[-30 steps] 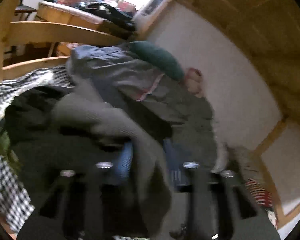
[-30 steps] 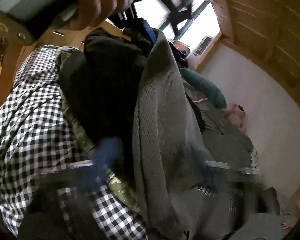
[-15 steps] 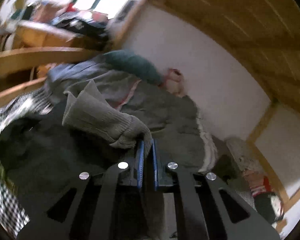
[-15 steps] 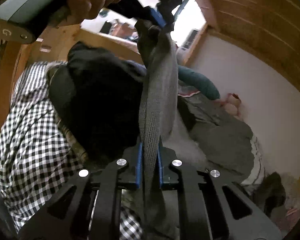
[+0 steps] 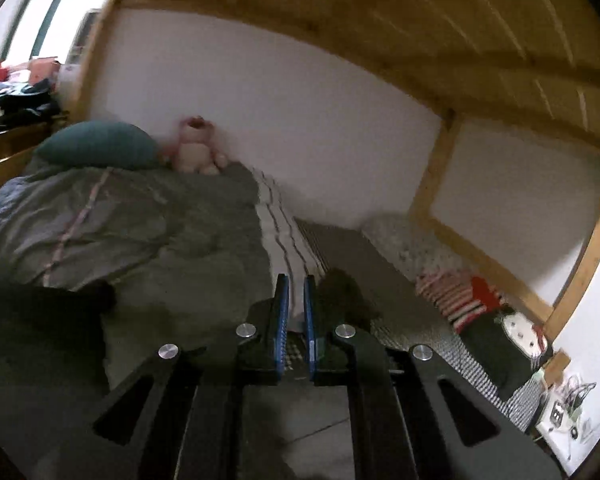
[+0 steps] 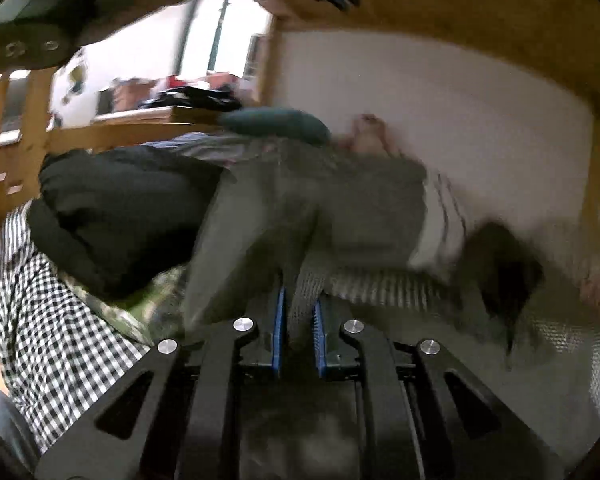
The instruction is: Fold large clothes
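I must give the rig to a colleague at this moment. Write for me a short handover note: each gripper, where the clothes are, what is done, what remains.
Left gripper: nearly shut, nothing visible between its blue pads; held high above the bed.
Right gripper: shut on the grey knitted sweater, which trails blurred over the grey duvet.
Black garment lies in a heap on the black-and-white checked cloth, unfolded.
Done: sweater picked up on one side.
Left: regrip its other side with the left gripper, spread it flat, fold it; then probably the black garment.

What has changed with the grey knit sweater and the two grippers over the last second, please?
The left gripper closed on the grey knit sweater, then let it go; its near-shut pads now hold nothing and it has swung toward the wall. The right gripper closed on the sweater and stays clamped. The black garment stayed put.
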A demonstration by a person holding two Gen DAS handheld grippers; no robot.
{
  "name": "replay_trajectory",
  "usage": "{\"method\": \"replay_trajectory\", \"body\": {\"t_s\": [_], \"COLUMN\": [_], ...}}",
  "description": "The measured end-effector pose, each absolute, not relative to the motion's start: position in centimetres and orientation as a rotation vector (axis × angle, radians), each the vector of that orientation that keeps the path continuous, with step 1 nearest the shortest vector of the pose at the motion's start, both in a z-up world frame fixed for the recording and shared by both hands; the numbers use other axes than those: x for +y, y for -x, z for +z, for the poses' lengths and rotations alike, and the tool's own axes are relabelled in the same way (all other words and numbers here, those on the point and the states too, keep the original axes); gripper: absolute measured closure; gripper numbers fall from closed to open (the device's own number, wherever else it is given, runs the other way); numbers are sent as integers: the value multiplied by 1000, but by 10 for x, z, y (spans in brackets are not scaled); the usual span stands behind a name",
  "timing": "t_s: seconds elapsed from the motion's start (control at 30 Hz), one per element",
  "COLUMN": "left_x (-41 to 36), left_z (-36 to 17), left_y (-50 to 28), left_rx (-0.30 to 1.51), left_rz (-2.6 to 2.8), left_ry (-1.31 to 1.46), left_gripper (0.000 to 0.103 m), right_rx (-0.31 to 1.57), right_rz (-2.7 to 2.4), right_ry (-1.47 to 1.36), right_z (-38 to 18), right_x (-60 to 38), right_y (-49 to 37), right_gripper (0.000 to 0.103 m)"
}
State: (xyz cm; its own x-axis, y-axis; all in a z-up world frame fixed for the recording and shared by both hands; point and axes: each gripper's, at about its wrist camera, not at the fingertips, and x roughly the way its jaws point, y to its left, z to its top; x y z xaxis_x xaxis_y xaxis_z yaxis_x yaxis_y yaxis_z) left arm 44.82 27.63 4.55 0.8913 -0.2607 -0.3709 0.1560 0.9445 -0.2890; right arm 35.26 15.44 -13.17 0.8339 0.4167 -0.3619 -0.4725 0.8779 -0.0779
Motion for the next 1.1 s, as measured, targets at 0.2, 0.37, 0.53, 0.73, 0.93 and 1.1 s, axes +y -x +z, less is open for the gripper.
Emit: {"method": "replay_trajectory", "body": {"t_s": [0.2, 0.37, 0.53, 0.73, 0.93, 1.1], "left_x": [260, 283, 283, 248, 205, 166], "left_z": [15, -44, -112, -182, -179, -187], "left_y": [-459, -456, -443, -428, -393, -396], "left_rx": [513, 637, 768, 885, 755, 776], "left_rz": [-145, -76, -69, -105, -108, -87], "left_ry": [249, 336, 355, 235, -11, -192], "left_gripper": [66, 46, 45, 45, 16, 14], "right_rx": [505, 519, 640, 685, 1156, 1508], "right_rz": [495, 614, 724, 695, 899, 898], "right_ry": [-24, -144, -289, -436, -546, -501], "right_z": [-163, -168, -170, -146, -186, -242], "right_x": [108, 88, 61, 8, 77, 158], "right_y": [-378, -361, -365, -444, -594, -646], "right_gripper": [90, 90, 13, 3, 3, 4]}}
